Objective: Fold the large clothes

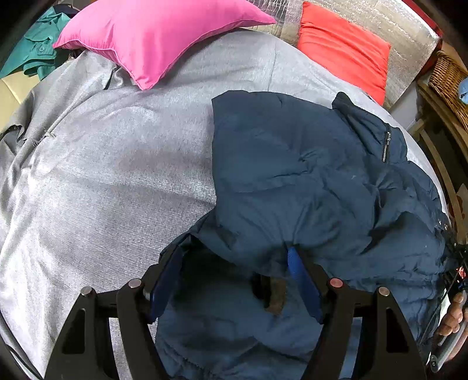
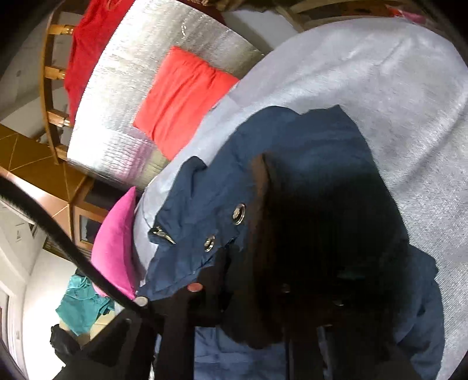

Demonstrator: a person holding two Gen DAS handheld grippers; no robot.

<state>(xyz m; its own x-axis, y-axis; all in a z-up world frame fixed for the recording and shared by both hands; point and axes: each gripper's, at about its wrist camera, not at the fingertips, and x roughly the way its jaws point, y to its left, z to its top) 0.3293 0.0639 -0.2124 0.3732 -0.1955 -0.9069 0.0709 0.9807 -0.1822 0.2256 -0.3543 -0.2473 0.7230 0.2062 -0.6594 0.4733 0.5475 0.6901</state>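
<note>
A navy padded jacket (image 1: pixel 292 175) lies crumpled on the right half of a grey bedspread (image 1: pixel 102 175). My left gripper (image 1: pixel 232 254) stands open at the jacket's near edge. Its blue pads (image 1: pixel 301 280) are wide apart, one tip tucked under a fold, with dark lining between them. In the right wrist view the jacket (image 2: pixel 292 140) fills the middle, its snap-button edge raised. My right gripper (image 2: pixel 242 263) is buried in the dark lining, shut on the jacket, and its fingertips are hidden. A person's hand (image 1: pixel 452 318) holds that gripper at the jacket's right side.
A pink pillow (image 1: pixel 152 38) and an orange-red pillow (image 1: pixel 345 52) lie at the head of the bed against a silver padded board (image 1: pixel 380 20). A teal garment (image 1: pixel 35 49) lies past the far left corner. A wicker basket (image 1: pixel 450 81) stands on wooden furniture to the right.
</note>
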